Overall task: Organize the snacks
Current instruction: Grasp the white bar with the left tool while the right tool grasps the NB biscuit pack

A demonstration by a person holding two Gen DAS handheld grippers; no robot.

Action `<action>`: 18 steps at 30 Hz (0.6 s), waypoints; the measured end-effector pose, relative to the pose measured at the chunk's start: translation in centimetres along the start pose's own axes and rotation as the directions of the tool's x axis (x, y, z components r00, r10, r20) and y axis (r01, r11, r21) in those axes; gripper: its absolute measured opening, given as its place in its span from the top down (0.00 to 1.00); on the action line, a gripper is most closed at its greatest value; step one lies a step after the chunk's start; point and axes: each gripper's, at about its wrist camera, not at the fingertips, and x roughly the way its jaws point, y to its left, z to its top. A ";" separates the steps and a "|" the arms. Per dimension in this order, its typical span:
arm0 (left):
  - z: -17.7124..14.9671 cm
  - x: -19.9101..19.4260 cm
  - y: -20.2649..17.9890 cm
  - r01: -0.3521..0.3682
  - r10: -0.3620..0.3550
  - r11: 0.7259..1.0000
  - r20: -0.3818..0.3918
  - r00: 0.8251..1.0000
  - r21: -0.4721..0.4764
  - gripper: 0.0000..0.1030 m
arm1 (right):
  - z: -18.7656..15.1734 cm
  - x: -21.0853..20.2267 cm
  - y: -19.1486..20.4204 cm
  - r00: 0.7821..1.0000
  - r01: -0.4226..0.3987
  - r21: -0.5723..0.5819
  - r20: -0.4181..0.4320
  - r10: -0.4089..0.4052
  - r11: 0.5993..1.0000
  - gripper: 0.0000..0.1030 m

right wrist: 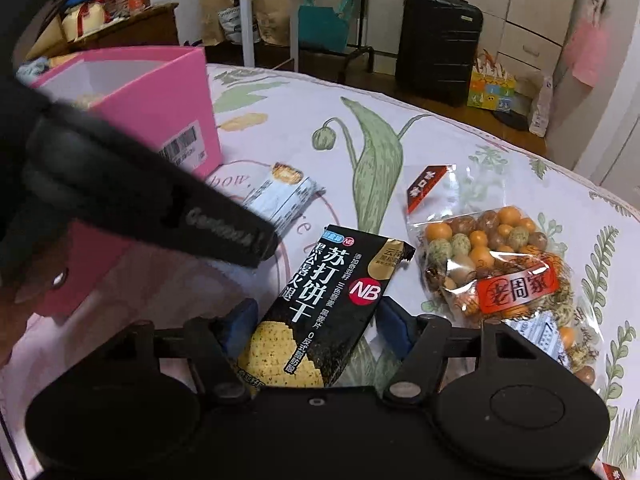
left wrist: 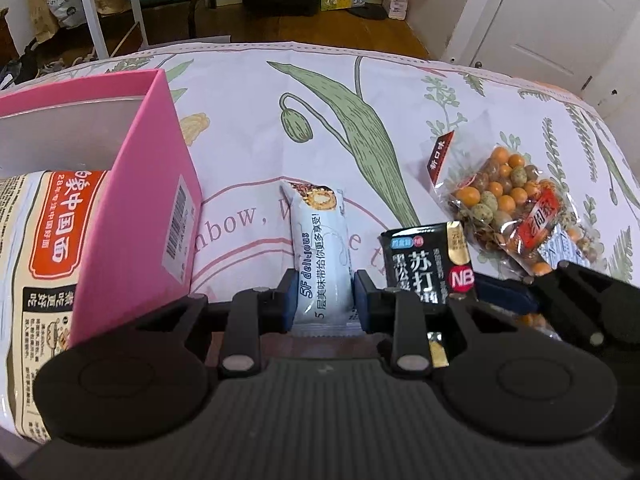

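A white snack bar (left wrist: 320, 248) lies on the floral cloth, and my left gripper (left wrist: 324, 300) is shut on its near end, a blue pad on each side. The right wrist view shows the same bar (right wrist: 280, 196) partly behind the left gripper's black finger (right wrist: 160, 208). A black cracker pack (right wrist: 320, 300) lies just right of the bar, and my right gripper (right wrist: 316, 320) is shut on it, pads against both long edges. The pack (left wrist: 428, 264) also shows in the left wrist view. A clear bag of coated nuts (right wrist: 492, 264) lies free to the right.
An open pink box (left wrist: 148, 184) stands at the left with a large noodle packet (left wrist: 44, 240) inside. The cloth-covered table (left wrist: 248, 92) ends at a curved far edge. Beyond it are a black suitcase (right wrist: 438, 40), paper bags and a white door (left wrist: 560, 12).
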 end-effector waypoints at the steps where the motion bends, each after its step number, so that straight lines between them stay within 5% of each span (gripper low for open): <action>1: -0.1 -0.2 0.0 0.007 -0.007 1.000 0.004 1.000 -0.003 0.73 | 0.1 -0.2 -0.2 1.000 -0.008 0.008 0.001 0.008 1.000 0.33; 9: -0.6 -2.5 0.7 0.055 -0.054 0.997 0.017 0.998 -0.054 0.74 | 0.0 -1.9 -0.6 0.998 -0.059 0.059 -0.002 0.060 0.996 0.35; 18: -1.0 -7.2 -0.6 0.057 -0.059 0.998 0.104 0.993 0.028 0.74 | 0.0 -4.3 -1.7 0.994 -0.109 0.162 0.022 0.106 0.981 0.35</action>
